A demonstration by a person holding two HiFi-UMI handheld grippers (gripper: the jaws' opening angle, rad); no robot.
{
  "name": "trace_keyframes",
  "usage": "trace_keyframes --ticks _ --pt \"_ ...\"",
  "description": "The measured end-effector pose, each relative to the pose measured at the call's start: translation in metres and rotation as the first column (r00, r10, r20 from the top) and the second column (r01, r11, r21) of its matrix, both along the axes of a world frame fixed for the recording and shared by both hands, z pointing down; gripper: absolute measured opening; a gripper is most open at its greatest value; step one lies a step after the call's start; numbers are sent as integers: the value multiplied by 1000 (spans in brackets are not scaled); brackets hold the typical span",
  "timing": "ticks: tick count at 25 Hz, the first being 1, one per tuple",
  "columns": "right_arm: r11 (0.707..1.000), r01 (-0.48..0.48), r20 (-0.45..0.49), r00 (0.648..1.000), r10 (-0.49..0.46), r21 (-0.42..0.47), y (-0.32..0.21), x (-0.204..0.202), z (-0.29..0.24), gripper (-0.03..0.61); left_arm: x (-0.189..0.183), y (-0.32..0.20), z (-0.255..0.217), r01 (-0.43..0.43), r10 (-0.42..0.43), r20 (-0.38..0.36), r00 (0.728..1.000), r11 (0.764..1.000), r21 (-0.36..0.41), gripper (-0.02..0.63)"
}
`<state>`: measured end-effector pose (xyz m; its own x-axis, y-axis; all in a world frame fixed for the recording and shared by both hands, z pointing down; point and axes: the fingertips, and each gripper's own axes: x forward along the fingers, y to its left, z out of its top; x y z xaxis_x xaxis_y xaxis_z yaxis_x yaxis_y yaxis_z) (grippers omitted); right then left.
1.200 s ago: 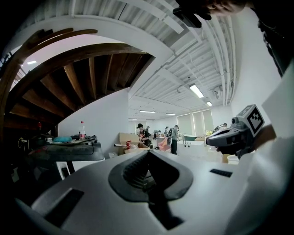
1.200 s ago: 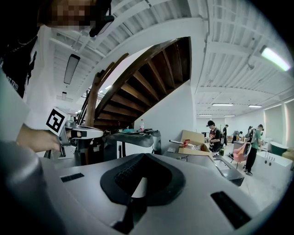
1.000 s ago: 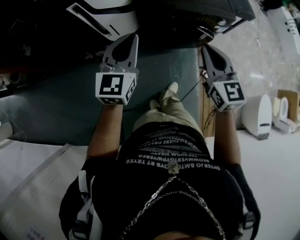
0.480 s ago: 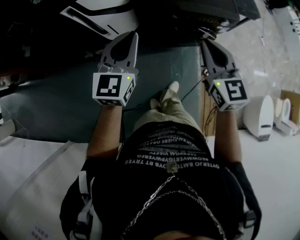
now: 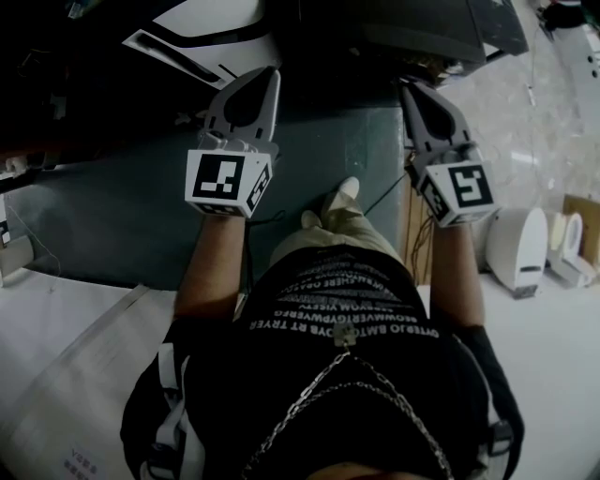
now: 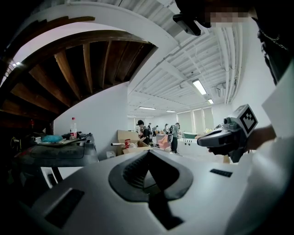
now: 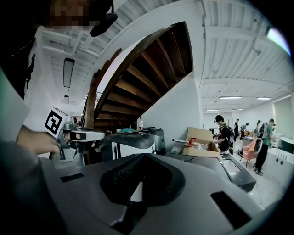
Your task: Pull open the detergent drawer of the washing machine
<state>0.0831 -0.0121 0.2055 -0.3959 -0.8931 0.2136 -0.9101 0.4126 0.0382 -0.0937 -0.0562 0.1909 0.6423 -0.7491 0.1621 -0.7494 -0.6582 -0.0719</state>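
Note:
Both of my grippers are held out level in front of the person, side by side and apart. The left gripper is shut with nothing in it, and so is the right gripper. Ahead of the left one a white appliance lies at the top edge of the head view. In the right gripper view it seems to be the white-fronted machine with a dark top, still some way off. I cannot make out a detergent drawer. Each gripper view catches the other gripper at its side.
A dark floor mat lies under the grippers, with a thin cable crossing it. White plastic items stand on the floor at the right. A wooden staircase rises overhead. A cardboard box, a dark table and people are further off.
Both grippers have moved forward together, staying shut. The white appliance has drawn closer and the floor has slid back under the person.

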Motion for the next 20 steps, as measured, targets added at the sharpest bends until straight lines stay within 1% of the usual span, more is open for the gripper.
trace_keyframes --ticks 4,8,11,13,20 --pt "999 33 -6 999 -32 31 -19 7 -3 -14 10 -17 -2 3 -3 2 1000 1000 7 3" --pt "998 51 -1 999 -51 42 -40 18 -10 -14 24 -38 -4 8 -8 5 1000 1000 5 3" --pt "997 61 -6 998 -61 38 -62 35 -12 -14 40 -58 -7 16 -16 14 1000 1000 4 3" --pt "997 69 -6 998 -69 39 -67 41 -11 -14 44 -62 -7 22 -22 19 1000 1000 7 3" --pt "996 94 32 995 -94 8 -80 40 -9 -14 48 -66 4 59 -59 24 998 998 -3 3"
